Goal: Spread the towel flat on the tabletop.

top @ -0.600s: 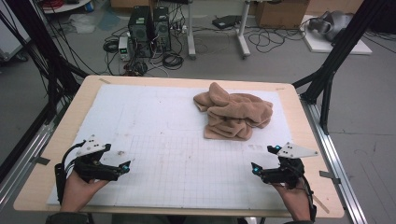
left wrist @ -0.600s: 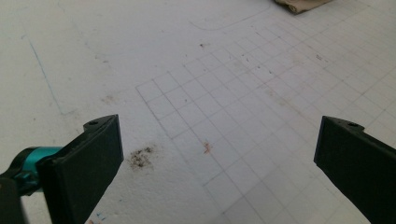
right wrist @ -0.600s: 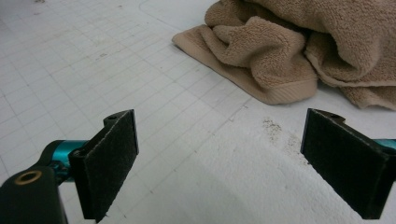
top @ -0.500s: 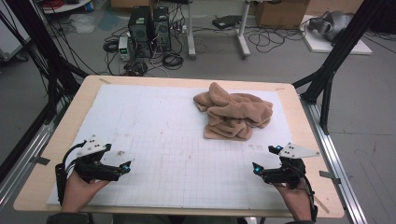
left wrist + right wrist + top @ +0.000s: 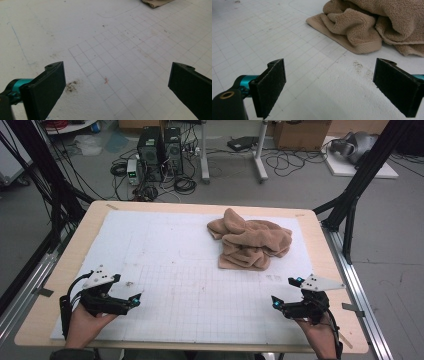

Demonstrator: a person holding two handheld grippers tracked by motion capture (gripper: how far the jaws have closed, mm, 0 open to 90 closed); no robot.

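I see the white gridded mat (image 5: pixel 165 245) with the crumpled tan towel (image 5: pixel 251 242) right of centre in the upper half of the high view. My right gripper (image 5: pixel 285 292), jaws spread and empty, sits lower right, nearer it; my left gripper (image 5: pixel 129 291), also spread and empty, waits lower left, well apart.

A wooden-edged bench (image 5: pixel 65 285) carries a white gridded mat (image 5: pixel 175 270), marked with faint pen lines and small dark smudges (image 5: pixel 72 85). Behind the bench, on the grey floor (image 5: pixel 300 185), stand two black computer towers (image 5: pixel 160 145) amid tangled black cables (image 5: pixel 185 182). A cardboard box (image 5: pixel 300 132) sits farther right, near a white board (image 5: pixel 360 167) with a grey object on it. Black frame struts (image 5: pixel 357 190) rise at both sides.
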